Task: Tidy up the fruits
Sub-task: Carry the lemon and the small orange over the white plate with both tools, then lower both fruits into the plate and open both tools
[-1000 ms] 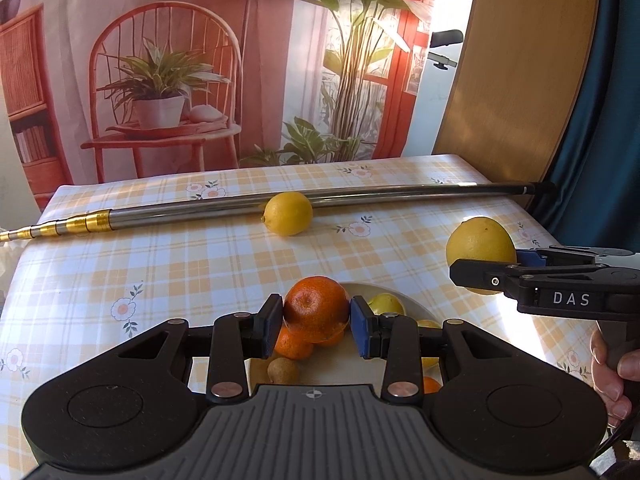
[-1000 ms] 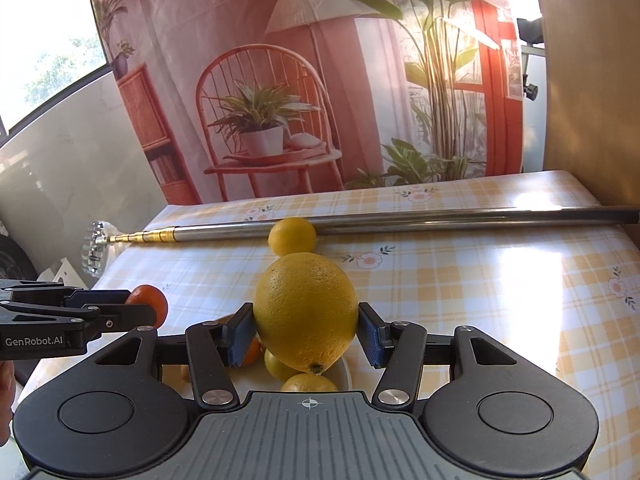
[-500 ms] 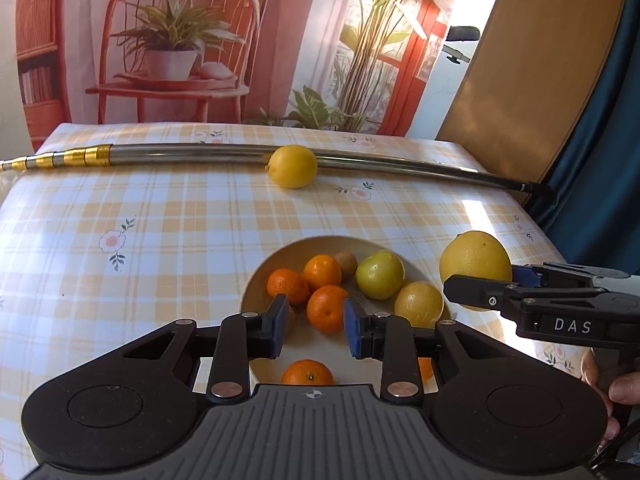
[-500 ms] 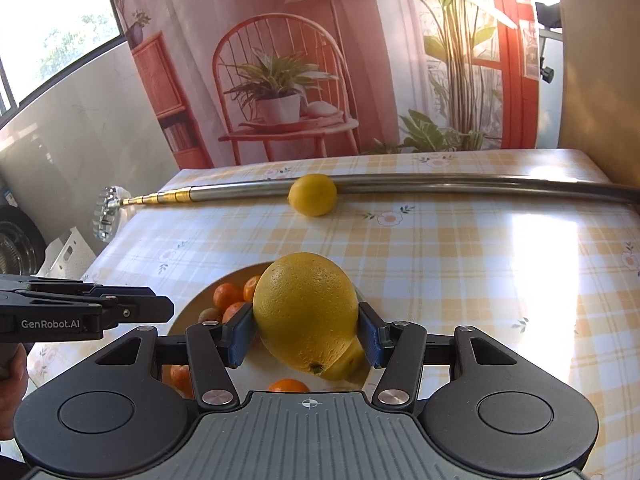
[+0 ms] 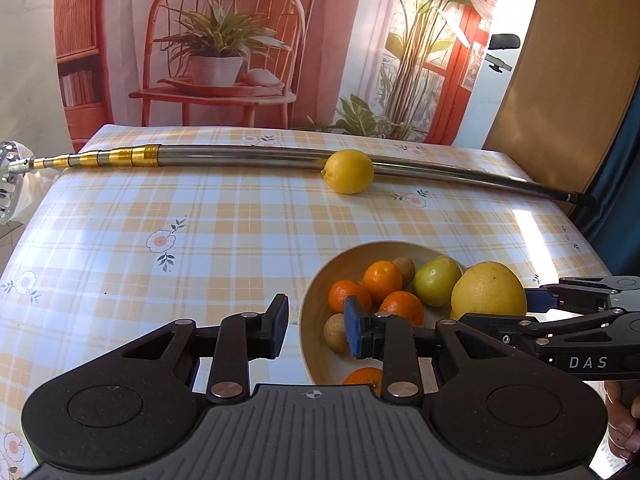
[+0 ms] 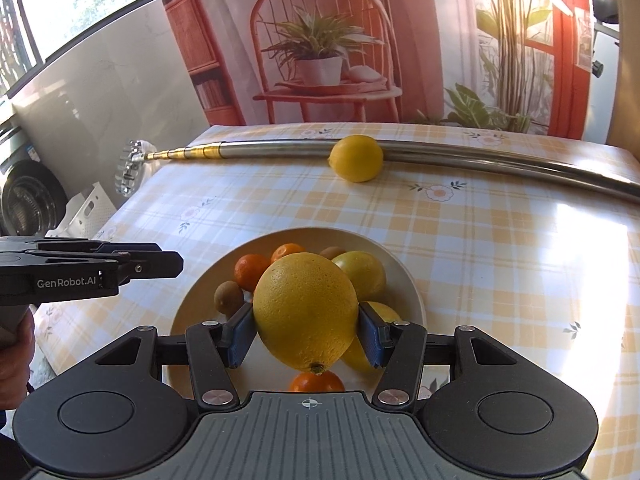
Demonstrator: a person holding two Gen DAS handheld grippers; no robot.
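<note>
While the large yellow citrus (image 6: 306,312) is clamped by the right gripper (image 6: 306,338) over the crowded bowl (image 6: 414,300), with the left gripper (image 5: 316,326) spread empty at 9 o'clock, roll-off onto piled fruit is risked upon release.

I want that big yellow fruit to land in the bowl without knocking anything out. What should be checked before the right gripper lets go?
1. Grip: right gripper shut on the large yellow fruit, pads on both sides: ok.
2. Fruit over the bowl, inside its rim: ok.
3. Free landing spot: oranges and yellow fruit lie right under it: not ok.
4. Height above the fruit below: cannot tell.
5. Left gripper open, empty, at the bowl's left rim, beside the drop path: ok.
6. Lemon against the metal pole, outside the bowl: not ok.
</note>
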